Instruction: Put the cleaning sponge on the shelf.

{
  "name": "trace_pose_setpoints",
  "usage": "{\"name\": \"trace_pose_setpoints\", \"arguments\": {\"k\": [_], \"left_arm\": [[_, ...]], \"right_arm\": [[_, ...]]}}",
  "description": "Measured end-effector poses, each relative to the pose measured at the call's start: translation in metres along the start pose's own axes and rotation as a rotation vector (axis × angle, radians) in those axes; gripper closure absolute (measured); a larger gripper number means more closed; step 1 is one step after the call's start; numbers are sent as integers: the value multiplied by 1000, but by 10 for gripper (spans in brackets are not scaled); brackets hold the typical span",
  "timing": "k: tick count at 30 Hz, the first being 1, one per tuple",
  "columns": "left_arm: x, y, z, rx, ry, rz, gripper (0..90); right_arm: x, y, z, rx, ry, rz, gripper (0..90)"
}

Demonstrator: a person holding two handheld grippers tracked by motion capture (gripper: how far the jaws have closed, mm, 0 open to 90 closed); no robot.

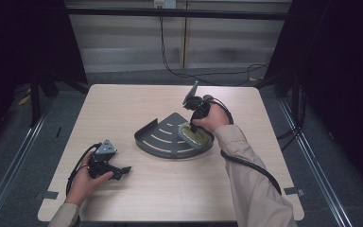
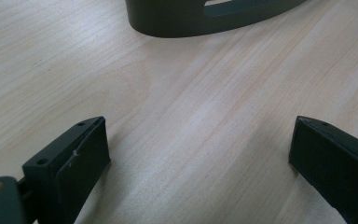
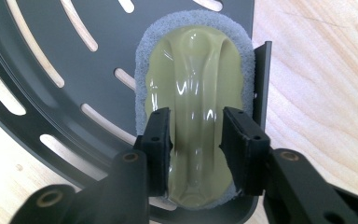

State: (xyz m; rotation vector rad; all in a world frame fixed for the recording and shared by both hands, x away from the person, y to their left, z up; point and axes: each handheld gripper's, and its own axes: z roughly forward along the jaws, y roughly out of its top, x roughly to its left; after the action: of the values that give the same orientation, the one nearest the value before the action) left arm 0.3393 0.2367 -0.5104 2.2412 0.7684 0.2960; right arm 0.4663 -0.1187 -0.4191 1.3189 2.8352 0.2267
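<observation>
Right claw: clamped on the raised ridge of the scrubber, a jaw on either flank, since the ridge gave the firmest hold.
Scrubber: lay under my claw in the slotted tray, by its straight wall.
Left claw: spread wide, empty, resting on the table, short of the tray's curved wall; idle, I judged.

A pale wood worktop stands on grey floor. Dark curtains hang left and right. At the far side, a light panelled wall with black cables trailing down to the floor.
</observation>
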Motion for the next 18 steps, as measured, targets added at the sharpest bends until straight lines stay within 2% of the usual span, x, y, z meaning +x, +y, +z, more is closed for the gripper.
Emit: {"name": "trace_pose_setpoints", "arguments": {"k": [9,15,18], "left_arm": [[0,0,0,-3,-1,0,43],[0,0,0,-2,-1,0,43],[0,0,0,-2,-2,0,43]], "right_arm": [[-1,-4,-5,-18,-10,23,477],[-2,-7,-8,-44,-33,29,359],[-2,-9,-11,-66,-27,33,316]]}}
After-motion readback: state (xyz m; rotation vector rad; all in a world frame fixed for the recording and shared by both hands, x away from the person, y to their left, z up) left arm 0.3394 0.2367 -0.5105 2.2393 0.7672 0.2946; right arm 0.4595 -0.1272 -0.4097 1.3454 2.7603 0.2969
